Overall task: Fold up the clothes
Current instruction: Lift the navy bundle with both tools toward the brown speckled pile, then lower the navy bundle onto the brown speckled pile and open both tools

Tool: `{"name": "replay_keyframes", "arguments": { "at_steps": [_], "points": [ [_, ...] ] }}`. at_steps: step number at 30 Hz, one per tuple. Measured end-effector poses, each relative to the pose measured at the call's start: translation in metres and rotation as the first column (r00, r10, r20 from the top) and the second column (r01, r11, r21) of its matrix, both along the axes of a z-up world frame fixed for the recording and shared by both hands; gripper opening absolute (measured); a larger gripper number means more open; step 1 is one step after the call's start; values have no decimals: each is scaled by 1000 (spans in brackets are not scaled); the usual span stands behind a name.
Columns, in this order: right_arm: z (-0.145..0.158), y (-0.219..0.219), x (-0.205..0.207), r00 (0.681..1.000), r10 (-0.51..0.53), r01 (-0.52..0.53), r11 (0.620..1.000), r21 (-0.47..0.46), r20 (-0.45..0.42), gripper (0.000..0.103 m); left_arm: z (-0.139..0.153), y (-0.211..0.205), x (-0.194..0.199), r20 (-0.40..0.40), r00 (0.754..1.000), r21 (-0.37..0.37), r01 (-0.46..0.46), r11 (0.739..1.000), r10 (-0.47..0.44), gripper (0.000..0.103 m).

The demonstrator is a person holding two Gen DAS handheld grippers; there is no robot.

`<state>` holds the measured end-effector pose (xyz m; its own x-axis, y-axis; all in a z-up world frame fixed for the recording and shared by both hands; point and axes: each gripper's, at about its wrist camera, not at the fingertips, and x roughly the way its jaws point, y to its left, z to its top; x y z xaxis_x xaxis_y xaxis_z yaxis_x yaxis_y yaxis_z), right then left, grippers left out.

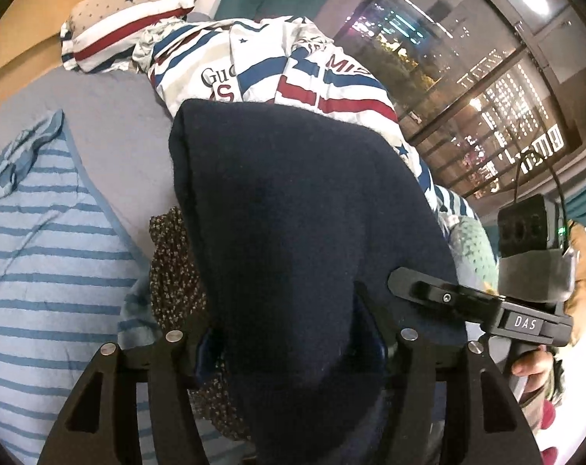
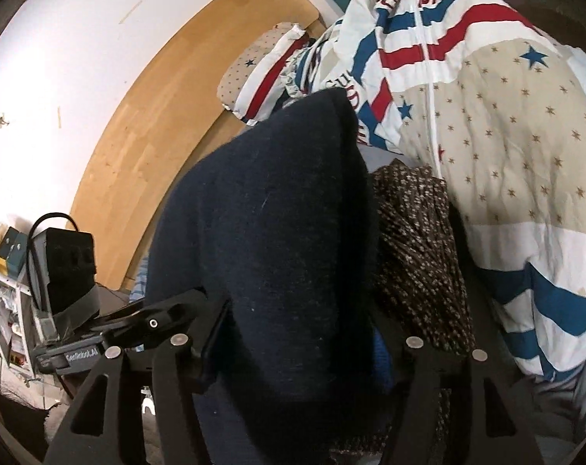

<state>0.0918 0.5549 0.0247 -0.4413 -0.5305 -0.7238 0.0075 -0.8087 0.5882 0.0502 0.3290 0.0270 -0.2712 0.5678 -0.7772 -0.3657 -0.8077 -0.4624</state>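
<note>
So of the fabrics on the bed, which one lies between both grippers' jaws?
The plain dark navy garment; it runs between the fingers in both wrist views. The brown speckled fabric lies beside it, the striped blue cloth further off.

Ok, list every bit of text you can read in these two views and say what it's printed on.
"DAS": label on the right gripper, seen in the left view.
"Gue" and "MIS", both cut off by folds: print on the quilt.
Label on the left gripper, seen in the right view: too blurred to read.
Lit signs outside the window: unreadable.
</note>
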Motion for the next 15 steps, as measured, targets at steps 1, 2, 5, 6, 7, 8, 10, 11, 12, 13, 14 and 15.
{"name": "replay_keyframes", "arguments": {
  "at_steps": [1, 2, 5, 6, 7, 8, 10, 11, 12, 13, 14, 15],
  "points": [
    [1, 0, 2, 1000, -10, 10, 1000, 13, 3, 70, 1, 2, 2, -11, 1000, -9, 0, 1000, 0, 65],
    [2, -1, 3, 1000, -19, 19, 999, 26, 5, 71, 2, 3, 4, -21, 1000, -18, 0, 1000, -1, 65],
    [12, -4, 5, 999, -39, 38, 994, 105, 4, 73, 4, 8, 7, -48, 999, -32, 8, 999, -10, 65],
    [17, -6, 6, 999, -45, 45, 989, 139, 0, 74, 4, 9, 8, -54, 998, -35, 10, 999, -12, 65],
    [23, -8, 8, 999, -51, 52, 982, 183, -10, 75, 4, 9, 8, -56, 998, -36, 11, 999, -13, 65],
    [29, -11, 9, 998, -57, 61, 972, 226, -21, 77, 4, 10, 8, -57, 998, -37, 12, 999, -14, 65],
    [41, -17, 12, 997, -66, 79, 947, 311, -49, 78, 4, 10, 9, -62, 998, -40, 12, 999, -15, 66],
    [48, -20, 13, 995, -66, 86, 936, 342, -68, 78, 3, 10, 10, -66, 998, -41, 11, 999, -14, 67],
    [55, -23, 14, 994, -65, 95, 926, 365, -92, 78, 3, 10, 10, -69, 998, -42, 11, 999, -14, 68],
    [63, -25, 14, 991, -63, 104, 916, 387, -116, 78, 2, 11, 11, -72, 997, -44, 10, 999, -13, 69],
    [70, -27, 13, 988, -62, 115, 907, 406, -141, 78, 2, 11, 11, -76, 997, -46, 10, 999, -13, 69],
    [76, -29, 12, 984, -61, 128, 899, 418, -170, 78, 2, 11, 12, -79, 997, -50, 13, 999, -17, 69]
  ]
}}
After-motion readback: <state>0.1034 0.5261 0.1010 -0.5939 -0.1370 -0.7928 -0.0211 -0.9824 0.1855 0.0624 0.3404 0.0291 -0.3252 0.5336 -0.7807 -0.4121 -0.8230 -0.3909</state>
